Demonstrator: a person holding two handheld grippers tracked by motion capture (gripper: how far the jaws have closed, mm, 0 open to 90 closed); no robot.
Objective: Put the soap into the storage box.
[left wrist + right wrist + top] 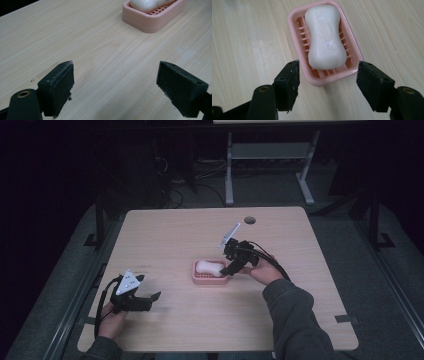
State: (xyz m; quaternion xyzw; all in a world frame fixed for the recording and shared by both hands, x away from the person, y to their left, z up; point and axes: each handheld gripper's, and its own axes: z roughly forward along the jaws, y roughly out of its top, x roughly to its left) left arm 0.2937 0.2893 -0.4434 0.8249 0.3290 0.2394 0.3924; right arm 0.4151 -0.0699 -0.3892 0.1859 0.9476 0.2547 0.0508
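High view: the soap (pixel 207 267) lay in the pink dish (pixel 210 279) mid-table, right gripper (pixel 231 269) at its 3 o'clock

Left gripper view: left gripper (pixel 115 86) apart, empty, dish (pixel 152 21) at 1 o'clock

Right gripper view: jaws apart astride the dish's (pixel 294 23) near end, not pressing; next it probably needed to close on it

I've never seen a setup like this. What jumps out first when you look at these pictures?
The eye goes to a white soap bar lying in a pink slatted soap dish near the middle of the pale wooden table. The right gripper hovers at the dish's near end with its black jaws open on either side. The left gripper waits open near the table's front left.
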